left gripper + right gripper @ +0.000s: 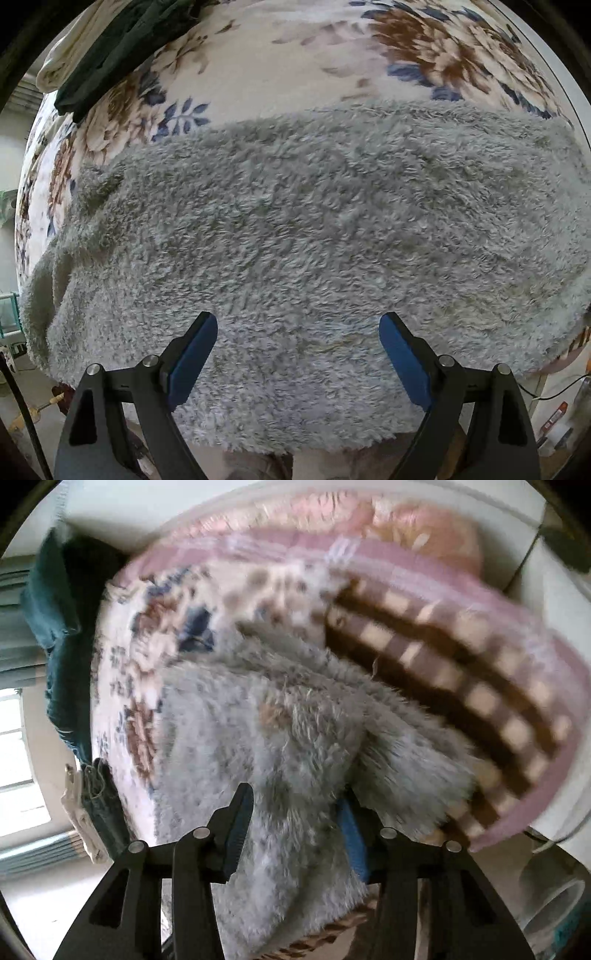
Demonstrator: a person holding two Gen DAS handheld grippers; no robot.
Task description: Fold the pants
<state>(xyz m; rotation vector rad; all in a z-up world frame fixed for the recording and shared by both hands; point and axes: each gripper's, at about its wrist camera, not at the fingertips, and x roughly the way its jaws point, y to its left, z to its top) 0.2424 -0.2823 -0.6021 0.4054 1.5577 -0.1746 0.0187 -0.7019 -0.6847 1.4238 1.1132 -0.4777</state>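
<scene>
The grey fluffy pants point(314, 221) lie spread across a floral blanket point(277, 55) and fill most of the left wrist view. My left gripper point(298, 319) points down over their near part with its jaws wide apart and nothing between the blue pads point(192, 354). In the blurred right wrist view, a bunched fold of the same pants point(258, 720) rises between the fingers of my right gripper point(295, 801). The fabric fills the gap and touches both pads, and a flap hangs down past them.
Dark green clothing point(122, 44) and a white cloth point(62, 62) lie at the blanket's far left corner. Beside the pants in the right wrist view lie a brown checked blanket point(443, 672), a pink cover point(406, 528) and a teal garment point(55, 609). Floor shows below the bed edge.
</scene>
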